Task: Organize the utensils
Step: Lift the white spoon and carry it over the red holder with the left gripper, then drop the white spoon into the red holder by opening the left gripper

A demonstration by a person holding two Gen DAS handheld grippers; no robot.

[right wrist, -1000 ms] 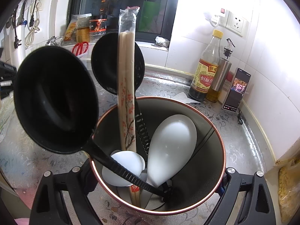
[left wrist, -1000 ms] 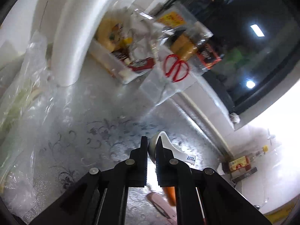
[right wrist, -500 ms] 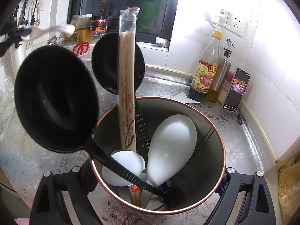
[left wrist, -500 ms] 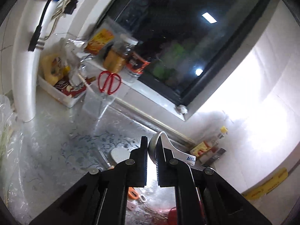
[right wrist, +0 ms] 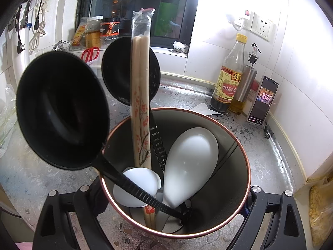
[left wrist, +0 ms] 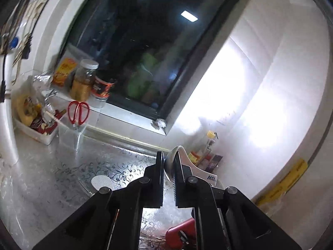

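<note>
A holder (right wrist: 229, 214) stands on the table (right wrist: 270, 158), with two ladles (right wrist: 62, 112), chopsticks (right wrist: 141, 104) and spoons (right wrist: 191, 162) in it; bottles (right wrist: 229, 79) stand behind, to the right.

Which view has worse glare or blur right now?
Left wrist: the tiled wall is blown out to white and washes over the bottles; the left edge smears. Right wrist: glare only at the window's bright right side; the holder and ladles stay sharp.

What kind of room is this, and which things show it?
Most likely a home kitchen: a patterned countertop against white tiled walls, a vinegar bottle beside an oil dispenser, and a utensil holder with ladles and chopsticks.
</note>
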